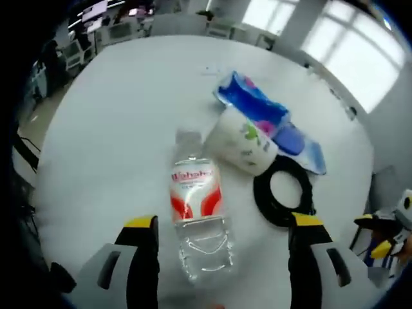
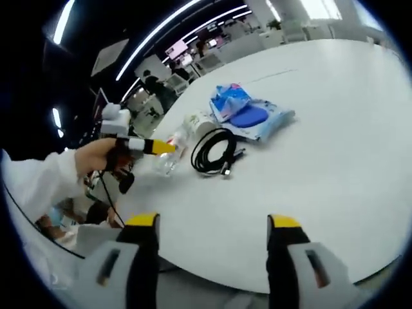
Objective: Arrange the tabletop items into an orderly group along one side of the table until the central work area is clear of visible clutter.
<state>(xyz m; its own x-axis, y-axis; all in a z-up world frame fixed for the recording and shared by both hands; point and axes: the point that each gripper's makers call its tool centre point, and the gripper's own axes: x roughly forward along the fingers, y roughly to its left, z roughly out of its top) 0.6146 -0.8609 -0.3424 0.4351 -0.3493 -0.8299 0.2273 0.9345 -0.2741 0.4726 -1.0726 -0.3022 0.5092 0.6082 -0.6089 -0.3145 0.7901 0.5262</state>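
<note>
On the white bench (image 1: pixel 96 129), left gripper view, a clear plastic water bottle (image 1: pixel 196 212) with a red-and-white label lies on its side, its base end between the jaws of the left tongs (image 1: pixel 222 225) and its cap pointing away from them. The jaws stand wide apart, yellow-tipped, one on each side of the bottle — whether either one touches it cannot be told, and nothing is clamped. Just beyond the bottle's cap a white cup-like container (image 1: pixel 241 141) with a green mark lies tipped over, touching or nearly touching a blue plastic packet (image 1: pixel 257 109) behind it. A coiled black cable (image 1: pixel 283 193) lies just beside the container, on its right in this view, its far edge against the packet. Right gripper view: the right tongs (image 2: pixel 212 225) hang open above the near edge of the bench (image 2: pixel 335 161), jaws well apart, holding nothing; bare white surface lies between them. Farther off, the same group shows from the side — blue packet (image 2: pixel 248 112), white container (image 2: pixel 196 122), black cable (image 2: pixel 215 151) with its plug ends trailing toward the camera, and the bottle (image 2: pixel 168 158) at the left of the group. The left tongs (image 2: pixel 154 147) enter from the left at the bottle, held by a hand (image 2: pixel 96 154) with a white sleeve (image 2: pixel 38 180) behind it. All four items sit close together, toward the left part of the bench in this view; the wide area to the right is plain white surface. Background: dim room with ceiling strip lights and desks, blurred.
</note>
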